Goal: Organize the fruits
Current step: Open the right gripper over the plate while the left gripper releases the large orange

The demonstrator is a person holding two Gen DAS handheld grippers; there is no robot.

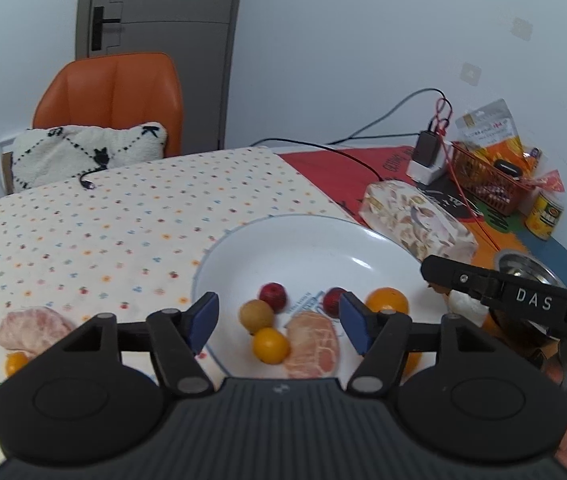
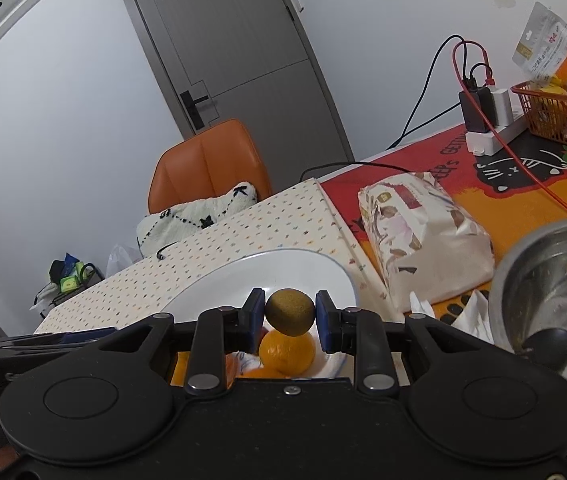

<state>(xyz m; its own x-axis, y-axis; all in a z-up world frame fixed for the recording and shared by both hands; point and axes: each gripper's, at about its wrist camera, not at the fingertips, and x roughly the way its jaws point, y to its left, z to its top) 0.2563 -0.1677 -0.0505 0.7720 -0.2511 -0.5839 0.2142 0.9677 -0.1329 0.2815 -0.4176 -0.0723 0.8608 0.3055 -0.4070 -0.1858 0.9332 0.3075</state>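
Brown, rough-skinned round fruit (image 2: 290,312) pinched in right hand-held gripper (image 2: 290,316).

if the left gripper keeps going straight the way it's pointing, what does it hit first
Most likely the fruit in the white plate: the open left gripper frames the peeled citrus piece and a small yellow-orange fruit nearest its fingers. Depth is unclear, so which one it meets first is uncertain.

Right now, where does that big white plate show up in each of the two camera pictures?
Left wrist view: the white plate fills the lower middle, just beyond the open left claw, with small fruits in it.
Right wrist view: the plate lies in the lower middle, behind the right claw, which grips a brown round fruit.
Shared landmark: the orange chair behind the table.
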